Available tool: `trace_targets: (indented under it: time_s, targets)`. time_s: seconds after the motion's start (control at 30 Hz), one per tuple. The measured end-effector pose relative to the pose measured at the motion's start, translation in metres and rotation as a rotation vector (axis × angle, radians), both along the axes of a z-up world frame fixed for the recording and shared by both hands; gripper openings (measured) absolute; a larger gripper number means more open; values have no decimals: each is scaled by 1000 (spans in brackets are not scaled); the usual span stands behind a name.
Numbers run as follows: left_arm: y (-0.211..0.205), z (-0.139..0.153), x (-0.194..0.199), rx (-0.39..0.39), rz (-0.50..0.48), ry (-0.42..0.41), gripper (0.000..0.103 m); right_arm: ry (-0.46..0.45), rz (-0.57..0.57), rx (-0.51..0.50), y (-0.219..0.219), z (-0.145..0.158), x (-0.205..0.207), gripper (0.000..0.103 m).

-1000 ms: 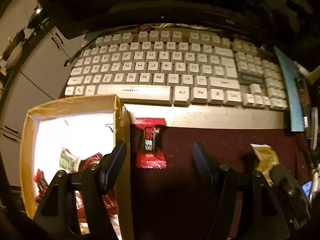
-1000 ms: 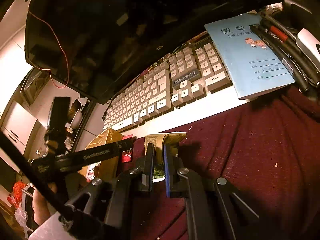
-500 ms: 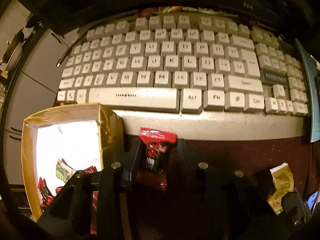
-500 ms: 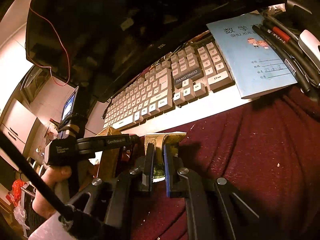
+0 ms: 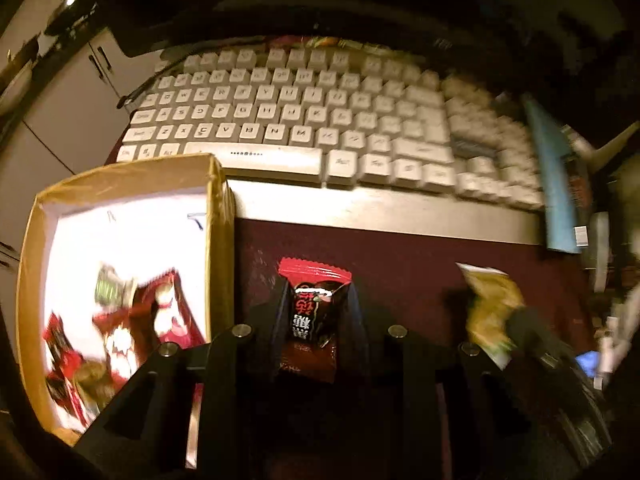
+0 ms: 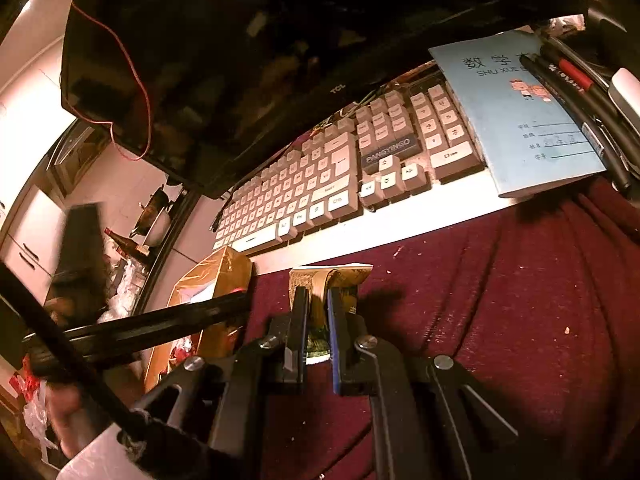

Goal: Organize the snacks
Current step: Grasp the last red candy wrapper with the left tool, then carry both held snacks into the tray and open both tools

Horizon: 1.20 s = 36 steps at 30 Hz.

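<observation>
Nearest, left gripper [image 5: 318, 312] jaws just closed in, pinching a red-and-black snack packet [image 5: 314, 312] over the dark red cloth [image 5: 400, 256]. Right gripper [image 6: 318, 320] clamped tight on a yellowish snack packet [image 6: 320, 280], low over the same cloth. Cardboard box [image 5: 218, 240] just left, packets inside. Beyond: white keyboard [image 5: 304, 120], blue notebook [image 6: 516, 120]

The left gripper [image 5: 318, 312] stood wide open above the dark red cloth [image 5: 420, 256] one second ago. Its jaws have just been closing, and now they press on the red and black snack packet [image 5: 314, 300], beside the brown cardboard box [image 5: 218, 220].
</observation>
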<state>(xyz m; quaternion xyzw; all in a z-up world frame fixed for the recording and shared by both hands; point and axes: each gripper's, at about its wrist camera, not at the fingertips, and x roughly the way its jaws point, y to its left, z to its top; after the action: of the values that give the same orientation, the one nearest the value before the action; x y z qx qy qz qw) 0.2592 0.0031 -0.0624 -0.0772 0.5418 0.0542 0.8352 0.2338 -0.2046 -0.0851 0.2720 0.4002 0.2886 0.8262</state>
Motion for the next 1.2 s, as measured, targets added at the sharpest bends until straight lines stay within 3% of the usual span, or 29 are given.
trace_targets:
  time_s: [0.17, 0.33, 0.43, 0.7, 0.93, 1.2]
  targets:
    - [25, 43, -76, -180, 34, -134, 31, -38, 47, 7, 8, 6, -4, 7]
    - [59, 70, -131, -227, 135, -243, 31, -86, 94, 0, 19, 12, -9, 7]
    - [89, 76, -167, -199, 242, -290, 31, -102, 140, 2, 27, 15, -12, 7]
    - [130, 35, -205, -232, 372, -238, 31, -157, 284, -9, 68, 39, -44, 7]
    - [129, 25, -213, -204, 357, -202, 31, -203, 432, -104, 133, 53, -87, 7]
    - [131, 9, -220, -179, 360, -174, 31, -204, 491, -226, 185, 42, -86, 6]
